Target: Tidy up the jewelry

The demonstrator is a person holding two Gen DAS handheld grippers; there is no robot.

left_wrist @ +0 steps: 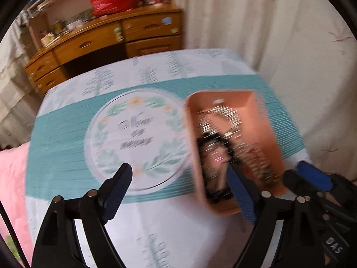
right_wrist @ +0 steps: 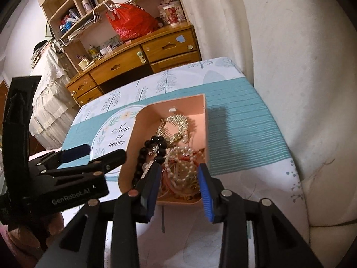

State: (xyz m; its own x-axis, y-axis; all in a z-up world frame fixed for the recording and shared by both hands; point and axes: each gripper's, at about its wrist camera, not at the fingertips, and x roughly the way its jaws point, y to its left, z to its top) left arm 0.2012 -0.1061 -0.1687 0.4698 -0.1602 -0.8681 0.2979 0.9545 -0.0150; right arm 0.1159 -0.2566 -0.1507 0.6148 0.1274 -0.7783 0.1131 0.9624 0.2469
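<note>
Taking the pink box [right_wrist: 204, 120] as the landmark and reading from left to right: the left gripper [right_wrist: 98, 154] hangs to the box's left, over the round "Now or never" print [right_wrist: 116, 137] on the tablecloth [right_wrist: 241, 134]. Its fingers are spread wide with nothing between them. In its own blurred view one blue pad [left_wrist: 239, 192] overlaps the box's near left wall, though whether it touches cannot be told. It probably waits there so it can steady the box or take whatever is lifted out. Inside the box lies the jewelry, all heaped together: a string of black beads [right_wrist: 154, 145] along the left wall, a gold leaf-shaped piece [right_wrist: 178, 122] toward the far end, and a pearl strand [right_wrist: 183, 165] tangled with red cord [right_wrist: 169, 178] at the near end. The right gripper [right_wrist: 179, 185] sits at the box's near edge, its jaws parted to roughly the width of the pearl tangle and holding nothing. The pearls lie just beyond and between its blue pads, and the black beads sit just off the left pad [right_wrist: 152, 189]. That placement suggests it is lined up to pick the pearls. To the box's right there is only bare striped cloth and the curtain [right_wrist: 290, 67].
</note>
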